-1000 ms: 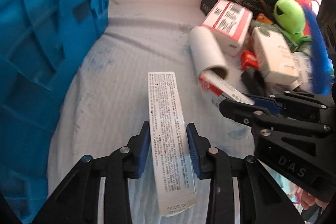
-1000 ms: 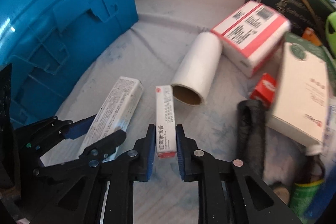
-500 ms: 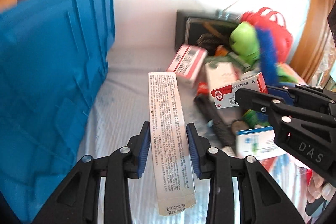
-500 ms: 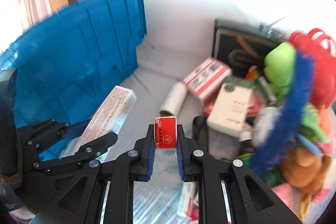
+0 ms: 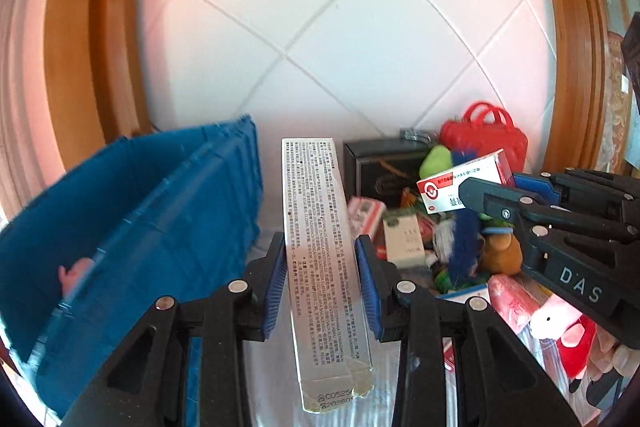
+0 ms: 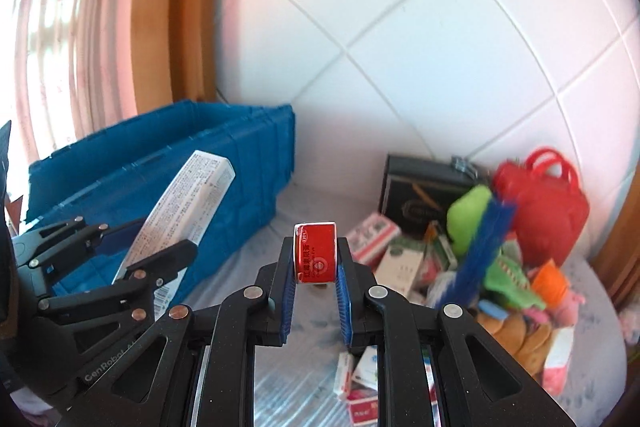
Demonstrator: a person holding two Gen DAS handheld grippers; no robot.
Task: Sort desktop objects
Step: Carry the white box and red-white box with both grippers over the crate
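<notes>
A blue crate (image 6: 168, 187) stands left of the toy pile. The left gripper (image 5: 320, 267) clamps a long printed white carton (image 5: 320, 247). The right gripper (image 6: 316, 267) pinches a small red box (image 6: 316, 253), whose white side face shows only in the left view.

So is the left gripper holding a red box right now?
No, the left gripper grips a long white printed box.

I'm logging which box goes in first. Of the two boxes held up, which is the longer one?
The long silver-white box covered in fine print, shut in the left gripper. The right gripper holds a short box with a red end.
</notes>
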